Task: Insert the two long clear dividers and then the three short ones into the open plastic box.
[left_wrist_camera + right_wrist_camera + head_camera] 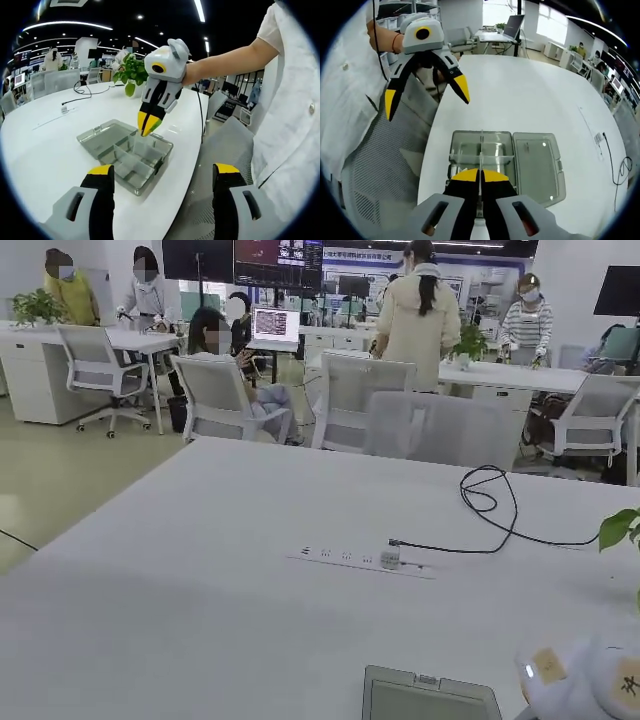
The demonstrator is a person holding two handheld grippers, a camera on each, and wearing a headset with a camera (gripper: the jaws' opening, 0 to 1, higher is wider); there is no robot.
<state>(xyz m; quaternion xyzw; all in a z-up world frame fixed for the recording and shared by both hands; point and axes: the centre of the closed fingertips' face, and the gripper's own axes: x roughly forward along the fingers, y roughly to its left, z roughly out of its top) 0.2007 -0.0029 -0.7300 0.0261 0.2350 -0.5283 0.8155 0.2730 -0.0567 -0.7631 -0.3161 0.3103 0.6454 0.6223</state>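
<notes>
Divider [481, 150], thin and clear, was pinched edge-on in the closed right hand-held gripper [480, 176], just above the open plastic box [455, 150] on the worktop [530, 85]. Its edge ran straight ahead from the jaws. One cross divider [481, 156] appeared seated. The left hand-held gripper [427, 107] hung open and empty, farther left.

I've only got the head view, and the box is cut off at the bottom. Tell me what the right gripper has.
Observer: The right gripper is shut on a clear divider, held upright over the open box.
Operator: Give me the left gripper.
Observer: The left gripper is open and empty, up in the air apart from the box.
Operator: Report the box's inside.
Observer: A cross divider already stands inside it.
</notes>
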